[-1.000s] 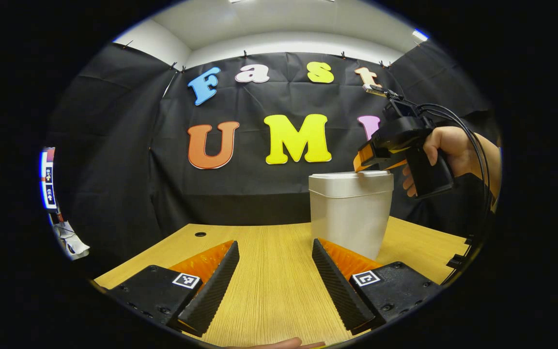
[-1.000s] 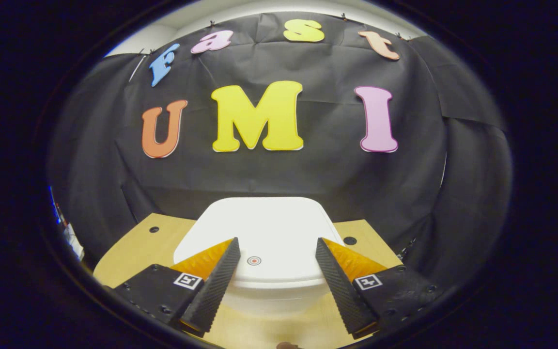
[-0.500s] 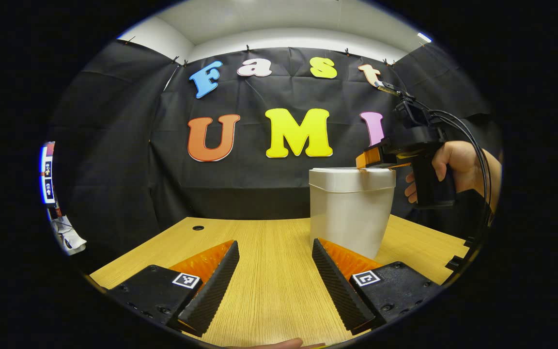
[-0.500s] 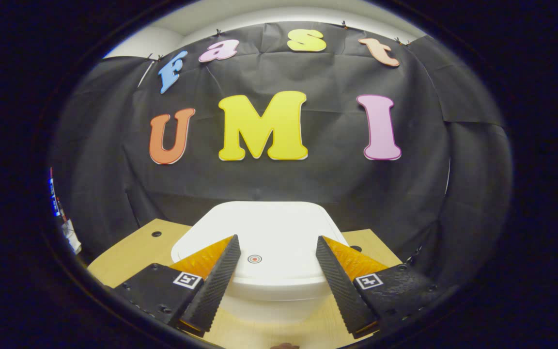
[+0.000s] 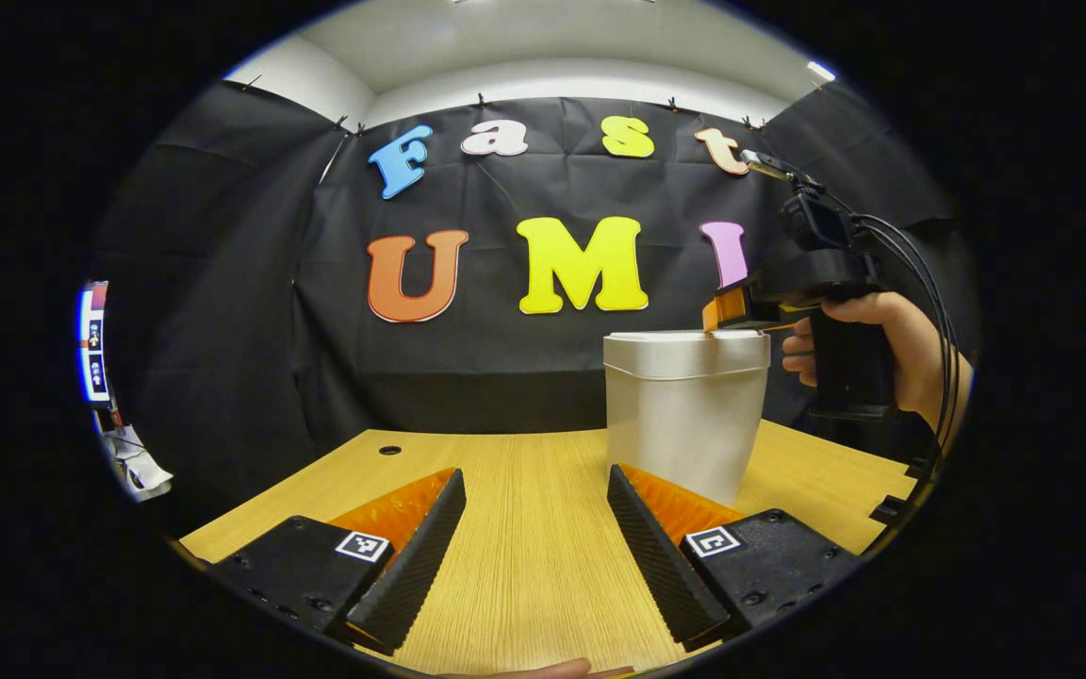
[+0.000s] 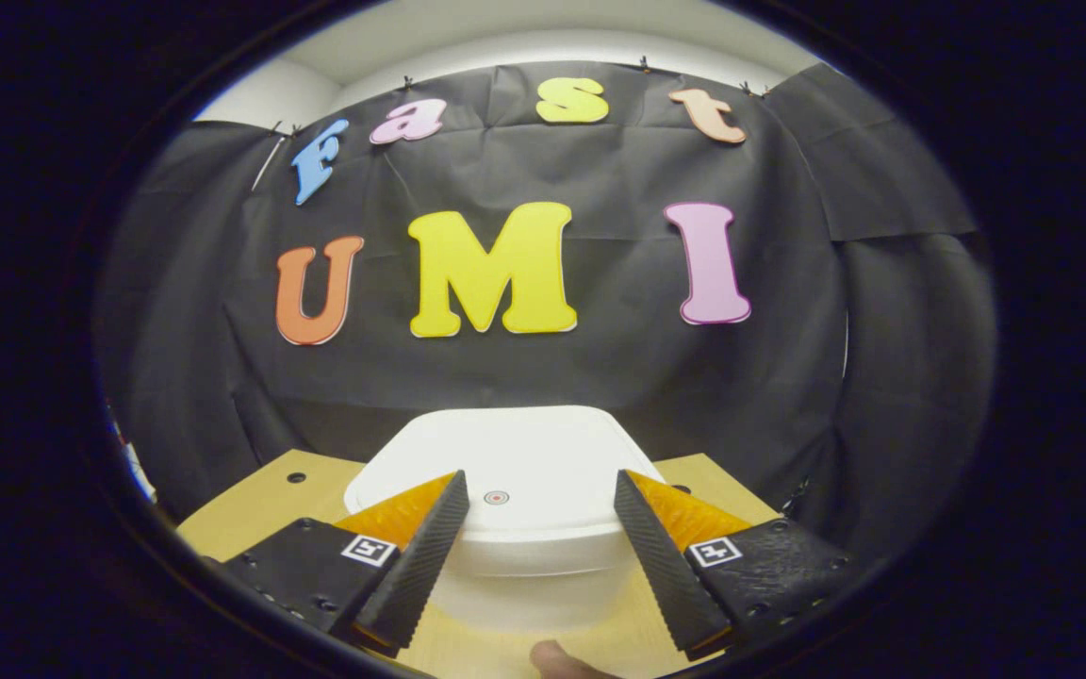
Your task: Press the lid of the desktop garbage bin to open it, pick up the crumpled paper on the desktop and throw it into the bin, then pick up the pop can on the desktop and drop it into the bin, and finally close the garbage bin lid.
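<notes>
Right gripper [image 6: 535, 556]: I see its jaws spread wide and empty, ribbed pads either side of the bin lid [image 6: 505, 462] just below and ahead. That lid is smooth, white, a rounded square with a small red ringed dot near its front edge, and it sits closed. In the left gripper view the garbage bin [image 5: 684, 415] is a pale, tapering plastic tub standing on the wood-grain bench [image 5: 524, 528], and the right gripper [image 5: 727, 311] rests at the lid's far right edge, held by a hand [image 5: 882, 349]; I cannot tell if it touches. Left gripper [image 5: 535, 542] is wide open, empty, low over the bench, bin just beyond its right finger.
</notes>
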`<state>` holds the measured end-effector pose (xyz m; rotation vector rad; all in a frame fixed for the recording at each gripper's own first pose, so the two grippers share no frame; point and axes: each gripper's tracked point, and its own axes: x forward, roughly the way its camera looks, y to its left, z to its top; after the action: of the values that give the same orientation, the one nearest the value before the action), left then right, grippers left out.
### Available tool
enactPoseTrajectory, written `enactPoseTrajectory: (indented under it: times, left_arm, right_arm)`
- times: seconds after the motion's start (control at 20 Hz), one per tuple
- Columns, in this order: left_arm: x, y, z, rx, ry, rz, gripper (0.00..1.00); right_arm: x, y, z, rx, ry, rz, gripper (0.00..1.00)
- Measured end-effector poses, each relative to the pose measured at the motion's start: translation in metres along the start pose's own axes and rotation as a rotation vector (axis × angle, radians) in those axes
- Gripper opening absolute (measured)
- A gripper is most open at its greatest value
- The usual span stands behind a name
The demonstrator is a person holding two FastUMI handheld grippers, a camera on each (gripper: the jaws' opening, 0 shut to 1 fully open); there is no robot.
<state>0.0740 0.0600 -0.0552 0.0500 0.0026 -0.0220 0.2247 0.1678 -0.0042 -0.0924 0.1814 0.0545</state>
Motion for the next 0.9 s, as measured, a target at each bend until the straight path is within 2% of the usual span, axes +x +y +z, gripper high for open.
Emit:
enactPoseTrajectory:
  times: [0.15, 0.2, 0.35, 0.4, 0.45, 0.55, 0.7, 0.75, 0.85, 0.9]
  left_arm:
    - [0.0, -0.002, 0.001, -0.001, 0.0, -0.013, 0.98]
    - [0.0, 0.0, 0.001, -0.001, -0.003, -0.009, 0.98]
    - [0.001, 0.002, 0.0, 0.001, 0.001, -0.004, 0.98]
    - [0.002, 0.002, 0.0, 0.0, 0.001, -0.004, 0.98]
    - [0.002, 0.004, -0.001, -0.002, 0.001, -0.002, 0.98]
    - [0.002, 0.008, -0.001, 0.0, 0.002, 0.004, 0.98]
    - [0.003, 0.013, -0.005, 0.001, 0.01, 0.014, 0.98]
    - [0.003, 0.014, -0.003, 0.0, 0.005, 0.018, 0.98]
    - [0.002, 0.015, -0.001, -0.006, 0.005, 0.024, 0.98]
    - [0.003, 0.014, -0.001, -0.006, 0.002, 0.024, 0.98]
  right_arm:
    - [-0.023, 0.001, -0.016, 0.046, 0.049, 0.038, 0.96]
    - [-0.018, -0.001, -0.026, 0.052, 0.053, 0.056, 0.96]
    - [-0.043, -0.013, -0.049, 0.08, 0.078, 0.064, 0.96]
    - [-0.056, -0.018, -0.055, 0.099, 0.075, 0.064, 0.94]
    - [-0.069, -0.023, -0.059, 0.114, 0.06, 0.069, 0.96]
    - [-0.096, -0.026, -0.069, 0.126, 0.025, 0.102, 0.96]
    - [-0.118, -0.037, -0.088, 0.03, 0.005, 0.108, 0.96]
    - [-0.123, -0.045, -0.091, -0.013, -0.01, 0.091, 0.92]
    - [-0.14, -0.059, -0.089, -0.032, -0.041, 0.082, 0.93]
    - [-0.15, -0.062, -0.091, -0.013, -0.054, 0.093, 0.99]
